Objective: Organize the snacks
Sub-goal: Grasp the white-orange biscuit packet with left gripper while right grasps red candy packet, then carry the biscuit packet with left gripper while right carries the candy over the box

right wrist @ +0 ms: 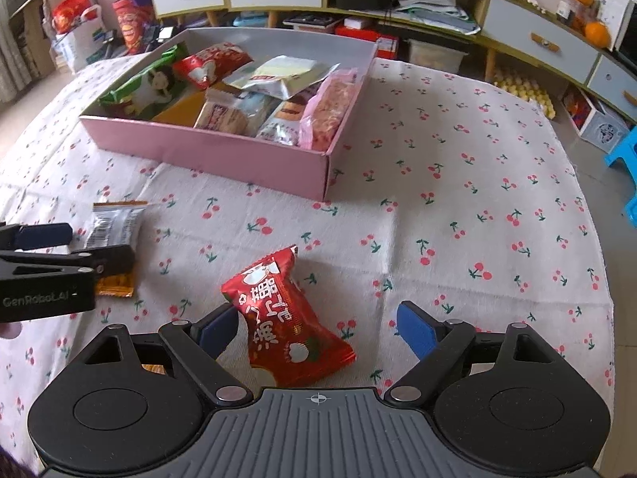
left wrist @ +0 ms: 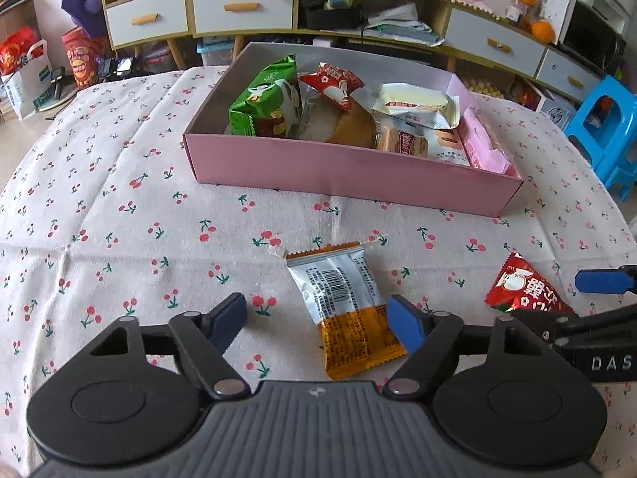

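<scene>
Silver-orange packet (left wrist: 344, 310): a flat sachet, silver at the top with a printed barcode, orange at the bottom, crimped at both ends; it is laid on the surface (left wrist: 119, 207) before the pink box (left wrist: 342, 175).
Red packet (right wrist: 284, 318): a glossy red wrapper with white characters and a fruit picture, laid slanted on the cherry-print cloth.
Left gripper (left wrist: 318, 320): its jaws are spread, with the silver-orange packet between them; the right pad is seen at the packet's edge, the left pad apart from it.
Right gripper (right wrist: 318, 328): its jaws are spread around the red packet; the left pad is seen at the wrapper, the right pad apart.
Pink box: it is filled with assorted wrapped snacks.
Right wrist view only: the box's right end wall is shown.
</scene>
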`<state>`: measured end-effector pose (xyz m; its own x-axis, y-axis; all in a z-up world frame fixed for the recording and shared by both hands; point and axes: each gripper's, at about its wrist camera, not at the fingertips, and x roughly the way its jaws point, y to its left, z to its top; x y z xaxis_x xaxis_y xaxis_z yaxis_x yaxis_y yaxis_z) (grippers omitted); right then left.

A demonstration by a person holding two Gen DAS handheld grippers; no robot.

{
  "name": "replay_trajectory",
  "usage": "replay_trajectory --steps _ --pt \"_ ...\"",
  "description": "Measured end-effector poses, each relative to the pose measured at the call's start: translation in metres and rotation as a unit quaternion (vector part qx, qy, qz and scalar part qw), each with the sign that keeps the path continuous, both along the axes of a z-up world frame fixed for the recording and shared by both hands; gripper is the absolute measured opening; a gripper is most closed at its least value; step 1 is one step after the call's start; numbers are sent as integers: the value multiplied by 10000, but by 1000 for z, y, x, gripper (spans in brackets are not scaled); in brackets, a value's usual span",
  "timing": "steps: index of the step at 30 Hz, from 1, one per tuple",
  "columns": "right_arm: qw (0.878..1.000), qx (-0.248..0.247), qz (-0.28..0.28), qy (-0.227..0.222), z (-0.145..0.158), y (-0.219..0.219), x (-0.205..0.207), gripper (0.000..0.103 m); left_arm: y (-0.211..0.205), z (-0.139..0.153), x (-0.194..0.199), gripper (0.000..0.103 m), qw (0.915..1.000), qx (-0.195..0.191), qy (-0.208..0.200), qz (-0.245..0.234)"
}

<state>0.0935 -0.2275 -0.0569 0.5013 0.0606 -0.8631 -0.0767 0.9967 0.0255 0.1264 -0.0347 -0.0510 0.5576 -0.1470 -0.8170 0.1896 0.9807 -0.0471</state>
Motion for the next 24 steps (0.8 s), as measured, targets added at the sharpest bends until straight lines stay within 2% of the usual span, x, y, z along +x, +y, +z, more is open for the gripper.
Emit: replay_trajectory --steps 4,5,7,8,10,12,14,18,24 --pt "10000 4 -21 -49 0 -1 0 85 4 1 1 58 9999 8 -35 -141" --pt "10000 11 -12 -67 0 -1 -1 81 5 1 1 55 9998 2 -49 -187" --pt "10000 58 4 -44 -1 -1 -2 74 9 3 1 42 9995 -57 -61 -292" --pt "10000 95 1 -5 -2 -1 -2 67 11 4 2 39 9993 -111 -50 -347" --pt "9999 111 -7 -7 -3 0 -2 63 15 5 4 32 9989 -219 -9 -416" --pt "9999 152 24 -31 -1 2 -2 46 19 5 5 31 9986 -314 46 -421" --pt "9998 206 37 -31 1 3 -1 38 22 7 5 29 9983 -387 86 -423" --pt "9995 284 109 39 2 6 0 35 24 10 8 26 9976 -499 172 -451" --pt "9970 763 -91 126 14 3 2 33 24 20 11 25 9959 -702 234 -526"
